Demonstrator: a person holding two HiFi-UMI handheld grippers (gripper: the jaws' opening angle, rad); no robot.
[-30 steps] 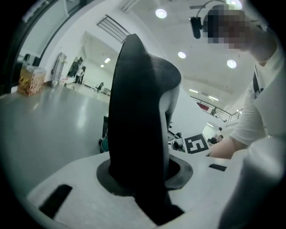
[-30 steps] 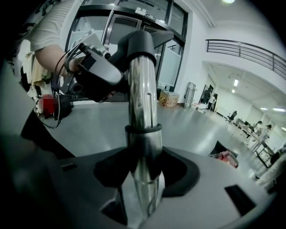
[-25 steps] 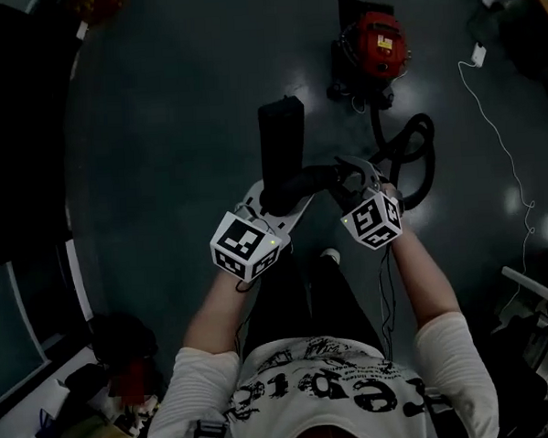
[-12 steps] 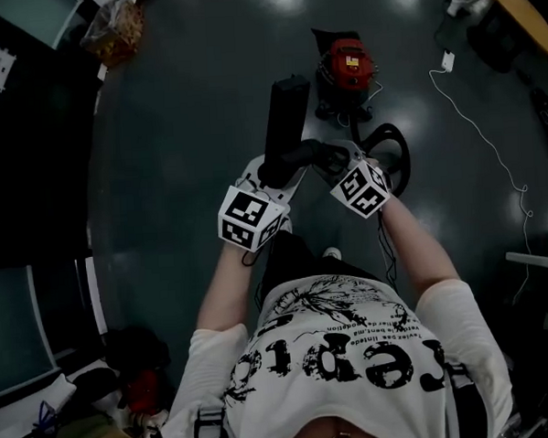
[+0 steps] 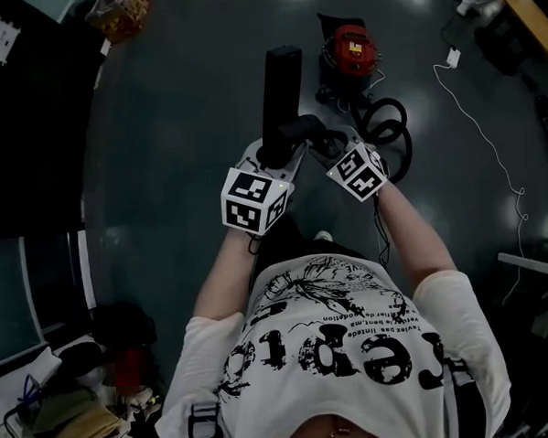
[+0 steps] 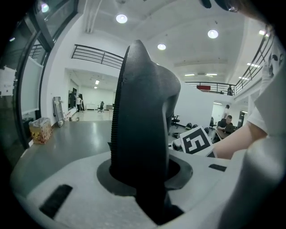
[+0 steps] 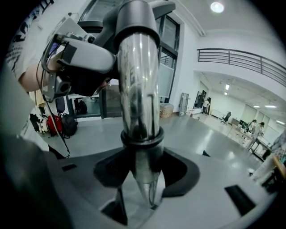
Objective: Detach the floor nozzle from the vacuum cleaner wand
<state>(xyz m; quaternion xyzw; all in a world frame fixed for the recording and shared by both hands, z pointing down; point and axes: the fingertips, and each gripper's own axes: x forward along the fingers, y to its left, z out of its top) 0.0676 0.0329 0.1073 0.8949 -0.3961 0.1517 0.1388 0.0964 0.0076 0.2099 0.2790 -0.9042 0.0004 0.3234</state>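
Note:
The black floor nozzle (image 5: 281,85) hangs above the dark floor, its curved neck running back toward me. My left gripper (image 5: 275,158) is shut on that neck; in the left gripper view the nozzle (image 6: 143,125) fills the space between the jaws of the left gripper (image 6: 147,179). My right gripper (image 5: 330,149) sits just right of it, shut on the chrome wand (image 7: 138,76), which stands between the jaws of the right gripper (image 7: 140,174). In the head view the wand is mostly hidden by the grippers. The two grippers sit close together, nearly side by side.
The red vacuum canister (image 5: 352,46) stands on the floor beyond the nozzle, with its black hose (image 5: 389,134) coiled to the right. A white cable (image 5: 474,111) trails at the right. A bag (image 5: 117,16) lies at the upper left, and clutter (image 5: 73,407) at the lower left.
Both grippers have risen together with the nozzle and the wand and moved up the picture, away from me. Over the last half second they have barely shifted.

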